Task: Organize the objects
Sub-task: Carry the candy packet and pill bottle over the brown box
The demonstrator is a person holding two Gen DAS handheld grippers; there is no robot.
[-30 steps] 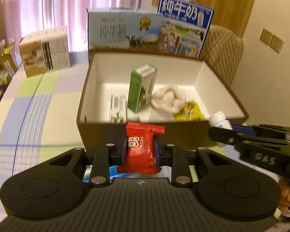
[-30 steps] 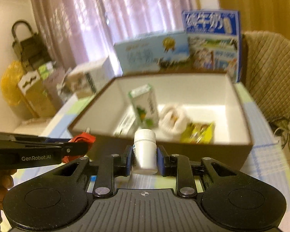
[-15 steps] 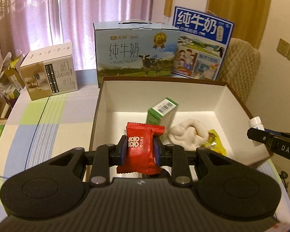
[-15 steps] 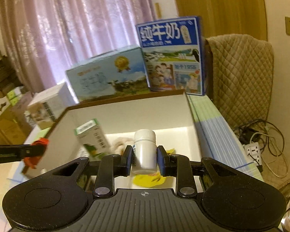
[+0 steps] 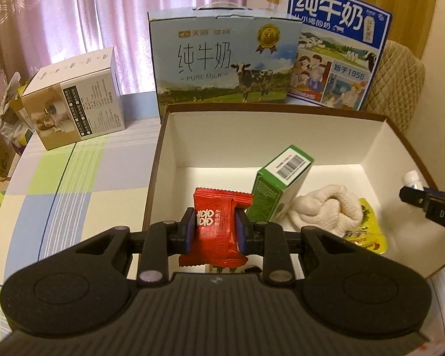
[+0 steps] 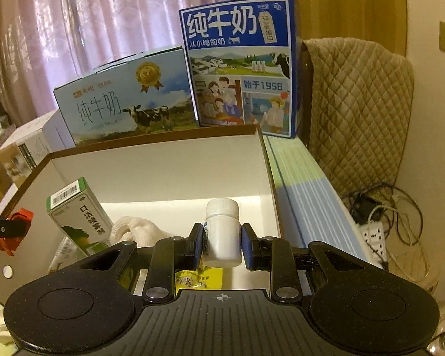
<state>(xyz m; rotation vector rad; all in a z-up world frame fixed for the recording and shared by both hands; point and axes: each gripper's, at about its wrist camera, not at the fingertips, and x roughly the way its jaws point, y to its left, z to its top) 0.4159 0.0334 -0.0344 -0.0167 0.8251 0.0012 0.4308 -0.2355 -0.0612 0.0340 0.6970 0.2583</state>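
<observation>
Warm dim light, backlit curtains, fisheye bending

You hold a red candy packet (image 5: 218, 230) and an upright white pill bottle (image 6: 222, 233) over the open white-lined box (image 5: 252, 136).

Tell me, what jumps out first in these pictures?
The red packet, pinched in the left hand-held gripper over the near left part of the open box. Next, the white bottle clamped upright in the right hand-held gripper over the box's right side. Behind the box stand two big milk cartons, pale blue and deep blue.
</observation>
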